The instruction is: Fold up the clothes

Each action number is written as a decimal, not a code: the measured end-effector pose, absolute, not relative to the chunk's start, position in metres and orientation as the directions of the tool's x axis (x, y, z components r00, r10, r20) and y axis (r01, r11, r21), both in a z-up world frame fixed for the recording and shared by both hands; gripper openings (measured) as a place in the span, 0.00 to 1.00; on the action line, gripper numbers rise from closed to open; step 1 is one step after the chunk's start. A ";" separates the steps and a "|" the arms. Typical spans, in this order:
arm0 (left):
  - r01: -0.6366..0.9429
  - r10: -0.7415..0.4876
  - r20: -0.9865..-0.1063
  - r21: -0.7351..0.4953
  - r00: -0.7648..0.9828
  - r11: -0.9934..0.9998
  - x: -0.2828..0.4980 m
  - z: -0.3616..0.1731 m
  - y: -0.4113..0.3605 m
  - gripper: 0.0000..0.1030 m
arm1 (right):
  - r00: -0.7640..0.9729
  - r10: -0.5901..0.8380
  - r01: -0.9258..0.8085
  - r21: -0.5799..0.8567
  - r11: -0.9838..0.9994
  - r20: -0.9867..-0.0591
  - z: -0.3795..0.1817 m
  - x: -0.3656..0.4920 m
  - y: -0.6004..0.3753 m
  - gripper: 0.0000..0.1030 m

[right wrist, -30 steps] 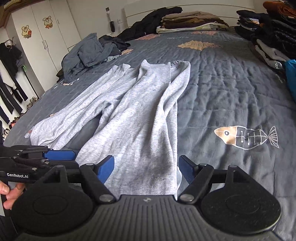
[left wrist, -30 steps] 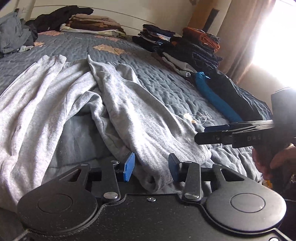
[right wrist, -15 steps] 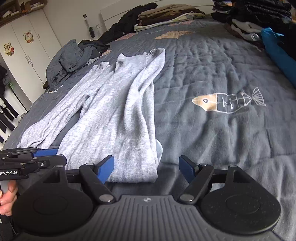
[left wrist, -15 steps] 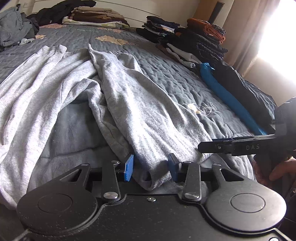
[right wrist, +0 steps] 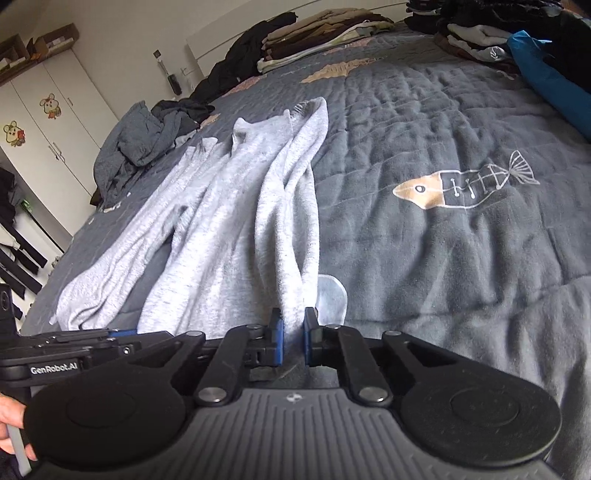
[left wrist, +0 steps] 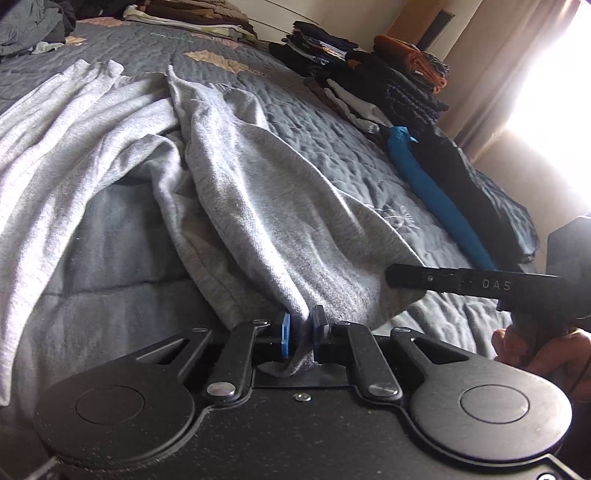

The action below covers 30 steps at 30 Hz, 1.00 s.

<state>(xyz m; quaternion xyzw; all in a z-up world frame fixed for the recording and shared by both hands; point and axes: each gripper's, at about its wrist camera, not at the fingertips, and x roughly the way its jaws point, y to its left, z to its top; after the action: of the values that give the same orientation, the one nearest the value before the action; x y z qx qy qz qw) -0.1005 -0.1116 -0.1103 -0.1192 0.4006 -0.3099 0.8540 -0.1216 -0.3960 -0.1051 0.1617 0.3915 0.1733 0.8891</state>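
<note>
Change from half a second earlier: both pairs of blue-padded fingers, then spread apart, are now pressed in on cloth.

Left gripper (left wrist: 300, 334): fingers pinching a bunched fold at the near hem of the light grey garment (left wrist: 236, 192); cloth rises taut from the pads.

Right gripper (right wrist: 293, 341): fingers pinching the near right corner of the same garment (right wrist: 236, 229); a narrow ridge of fabric stands between the pads.

Light grey garment: lies lengthwise on the dark grey quilted bedspread (right wrist: 424, 129), running from the near edge toward the far side, with one long part trailing off to the left.

Fish motif (right wrist: 465, 182): printed on the bedspread, right of the garment, apart from it.

Folded stacks (left wrist: 384, 77): dark clothes along the far right edge of the bed; a blue piece (left wrist: 436, 192) lies beside them.

Brown and beige folded pile (right wrist: 325, 33): at the far edge.

Crumpled grey-blue heap (right wrist: 140, 147): far left.

No containers in view.
</note>
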 end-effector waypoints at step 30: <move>0.471 -0.638 -0.552 -0.431 0.537 0.769 -0.123 -0.072 -0.093 0.41 | 0.607 0.278 -0.255 0.149 0.955 -0.744 -0.046 -0.150 -0.400 0.35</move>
<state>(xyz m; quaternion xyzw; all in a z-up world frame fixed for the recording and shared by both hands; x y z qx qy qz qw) -0.1229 -0.0927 -0.0723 -0.1158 0.3601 -0.3193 0.8689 -0.1498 -0.4004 -0.0459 0.0139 0.4174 0.1486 0.8964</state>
